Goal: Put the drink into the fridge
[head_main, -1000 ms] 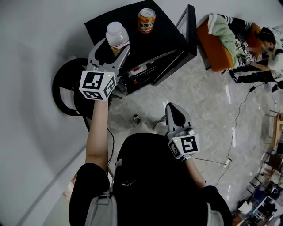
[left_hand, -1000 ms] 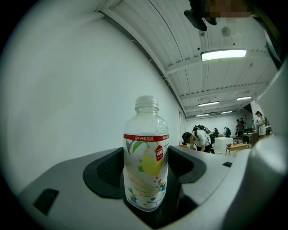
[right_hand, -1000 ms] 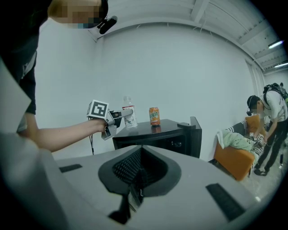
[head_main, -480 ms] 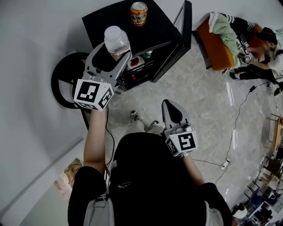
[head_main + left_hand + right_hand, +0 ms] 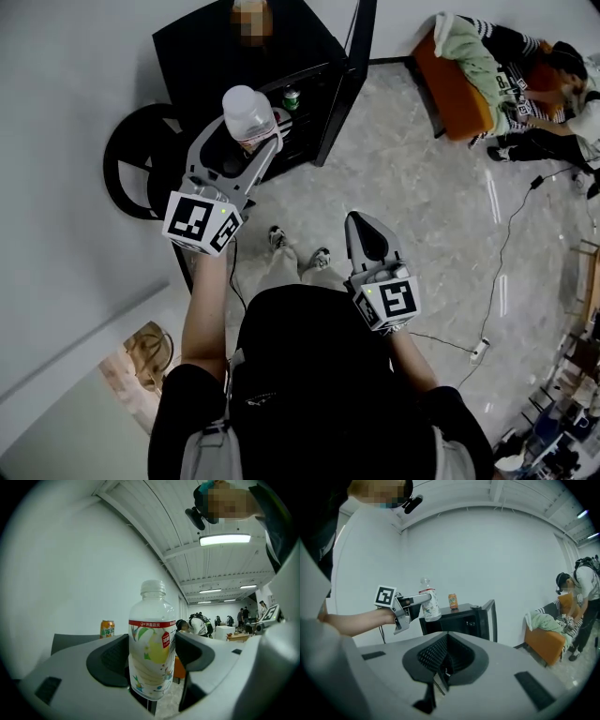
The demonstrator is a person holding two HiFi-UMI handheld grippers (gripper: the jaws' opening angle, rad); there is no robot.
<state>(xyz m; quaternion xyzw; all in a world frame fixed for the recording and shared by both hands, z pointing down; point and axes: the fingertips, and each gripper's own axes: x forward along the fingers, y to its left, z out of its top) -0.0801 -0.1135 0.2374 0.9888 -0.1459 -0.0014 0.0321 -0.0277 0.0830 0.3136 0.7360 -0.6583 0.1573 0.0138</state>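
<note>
Standing against the white wall, a black fridge (image 5: 202, 56) was shown in the head view with its door (image 5: 353, 66) swung open on the side toward an orange chair (image 5: 450, 80), and a small green can (image 5: 292, 97) was seen on a shelf inside. A black round stand (image 5: 131, 173) was set just beside the fridge on the other side, a seated person (image 5: 544, 94) was seen at the chair, and a cable (image 5: 506, 244) was trailed over the tiled floor. The drink bottle (image 5: 249, 114) was held upright in the air in front of the fridge's open face by the left gripper (image 5: 247, 139), while the right gripper (image 5: 364, 225) was held lower, near the wearer's body and well apart from the fridge. In the left gripper view, an orange can (image 5: 107, 629) was seen on the fridge top behind the bottle, and other people (image 5: 197, 623) were gathered far back under the ceiling lights. Both dark pads were pressed against the bottle's labelled sides, so the jaws were kept wide around it. In the right gripper view, the fridge, the can on top and the raised bottle were seen ahead, and that gripper's own jaws were brought together with nothing between them.
</note>
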